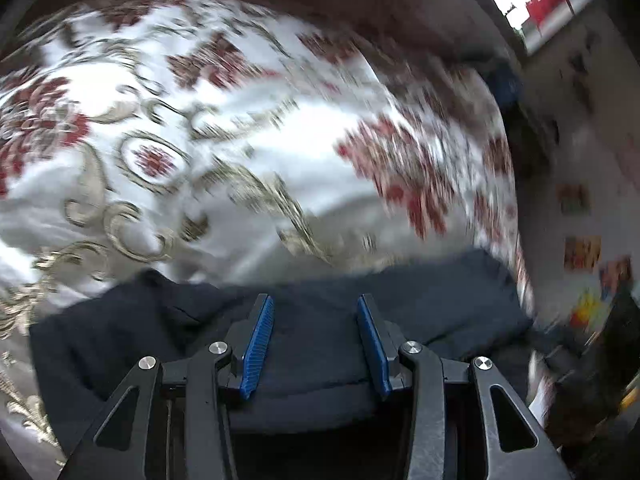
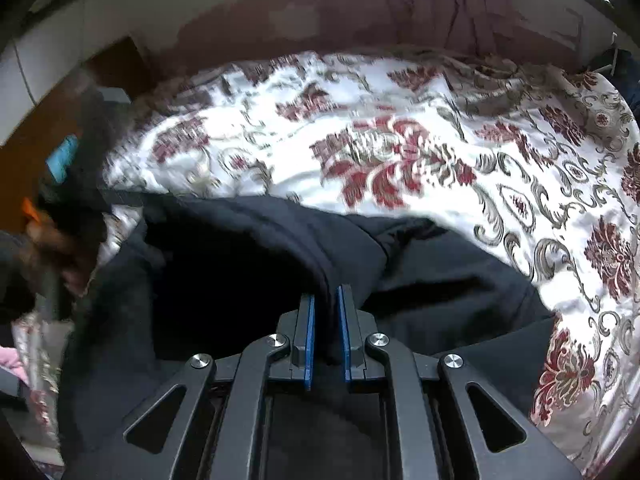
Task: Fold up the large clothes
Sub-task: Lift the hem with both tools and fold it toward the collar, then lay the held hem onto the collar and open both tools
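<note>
spread under everything is a bed with a white floral bedspread [image 2: 400, 120], red and grey scrolls across it. your dark garment [image 2: 248, 264] lies on the near part of that bedspread, bunched. your right tongs [image 2: 326, 300] are nearly closed on a raised ridge of the garment, likely so you can lift that edge over for a fold. your left tongs [image 1: 316, 312] hang wide apart above the garment [image 1: 400, 300], gripping nothing, probably ready to take another edge. beyond the bedspread, a reddish wall [image 2: 360, 8].
</note>
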Tool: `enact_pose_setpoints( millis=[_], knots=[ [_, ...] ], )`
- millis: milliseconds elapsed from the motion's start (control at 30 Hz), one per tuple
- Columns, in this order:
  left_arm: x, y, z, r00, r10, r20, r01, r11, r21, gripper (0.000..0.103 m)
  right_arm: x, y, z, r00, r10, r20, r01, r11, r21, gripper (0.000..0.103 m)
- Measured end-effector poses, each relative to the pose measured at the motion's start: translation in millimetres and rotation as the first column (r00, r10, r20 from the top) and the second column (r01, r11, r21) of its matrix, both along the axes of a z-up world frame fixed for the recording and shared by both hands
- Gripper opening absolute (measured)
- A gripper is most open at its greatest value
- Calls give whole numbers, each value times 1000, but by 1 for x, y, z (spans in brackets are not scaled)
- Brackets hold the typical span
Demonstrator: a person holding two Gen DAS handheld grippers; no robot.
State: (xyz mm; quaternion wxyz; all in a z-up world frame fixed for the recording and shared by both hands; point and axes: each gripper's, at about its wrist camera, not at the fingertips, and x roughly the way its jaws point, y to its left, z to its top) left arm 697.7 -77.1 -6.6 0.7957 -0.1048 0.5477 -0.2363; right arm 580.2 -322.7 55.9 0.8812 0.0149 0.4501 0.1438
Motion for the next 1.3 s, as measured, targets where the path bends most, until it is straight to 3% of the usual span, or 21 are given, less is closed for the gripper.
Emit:
enact_pose_setpoints(
  millis=[67, 133, 200, 300, 433, 567, 767, 1067, 1300],
  knots=[
    [-10, -1, -2, 999, -13, 39, 14, 1000, -5, 40, 2, -10, 16, 1000, 7, 22, -8, 998, 62, 12],
    [-13, 5, -6, 1000, -10, 28, 11, 999, -39, 40, 9, -19, 30, 999, 2, 50, -7, 995, 100, 29],
    [-15, 9, -10, 1000, -12, 16, 12, 999, -52, 40, 23, -25, 38, 998, -12, 54, 3, 987, 158, 35],
    [-18, 8, -9, 999, -32, 24, 33, 999, -42, 40, 58, -17, 26, 999, 2, -48, 7, 982, 187, 35],
    [-24, 6, -8, 997, -75, 36, 76, 997, -23, 40, 70, 24, -17, 969, 95, -230, -80, 994, 71, 34],
    [-38, 2, -8, 981, -188, 45, 187, 982, 22, 40, 42, 41, -28, 962, 141, -234, -155, 987, -42, 33],
    [-49, -8, -20, 955, -295, -13, 295, 950, 104, 37, 36, 40, -57, 917, 154, -367, -187, 981, -55, 34],
    [-36, -36, -50, 957, -279, -75, 289, 920, 265, 36, 47, 59, -87, 919, 110, -379, -181, 971, -156, 34],
    [-44, -25, -46, 962, -269, -50, 272, 924, 268, 36, 29, 63, -84, 944, 116, -309, -174, 970, -168, 33]
  ],
)
